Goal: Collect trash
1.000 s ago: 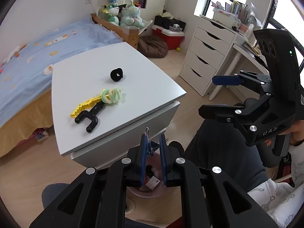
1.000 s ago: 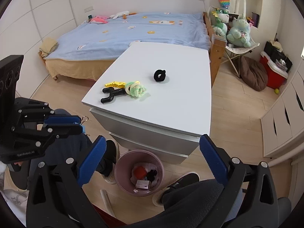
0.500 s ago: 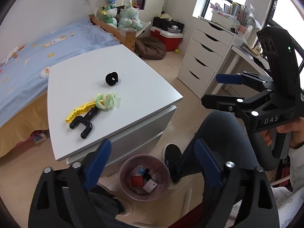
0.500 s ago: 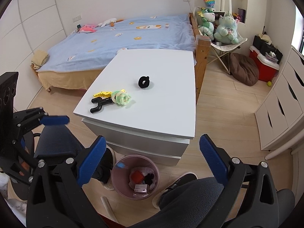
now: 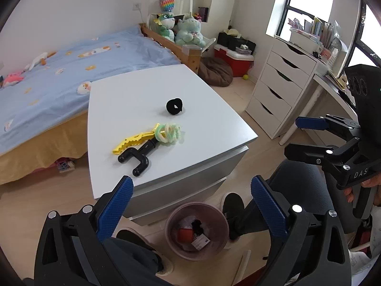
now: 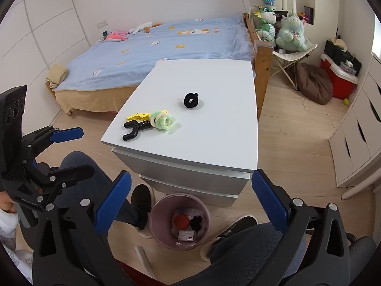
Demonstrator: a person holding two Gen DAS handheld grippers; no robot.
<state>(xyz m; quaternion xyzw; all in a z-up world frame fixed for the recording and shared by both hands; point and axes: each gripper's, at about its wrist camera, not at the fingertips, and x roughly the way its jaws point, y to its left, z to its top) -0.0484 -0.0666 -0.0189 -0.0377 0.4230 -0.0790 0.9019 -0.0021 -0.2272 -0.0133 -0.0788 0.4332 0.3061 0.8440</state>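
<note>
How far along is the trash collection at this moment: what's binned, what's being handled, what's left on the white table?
Done: the pink bin on the floor already holds several scraps. In hand: nothing; the left gripper is opening above the bin with nothing between its fingers, and the right gripper is open and empty. Left: the black ring, the green-white ring, the yellow clip and the black forked piece lie on the white table.

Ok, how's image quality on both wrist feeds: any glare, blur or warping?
Left wrist: sharp, fisheye-bent at the edges, window blown out. Right wrist: sharp, even light, soft shadows beside the black ring on the white table, dark corner vignette.
</note>
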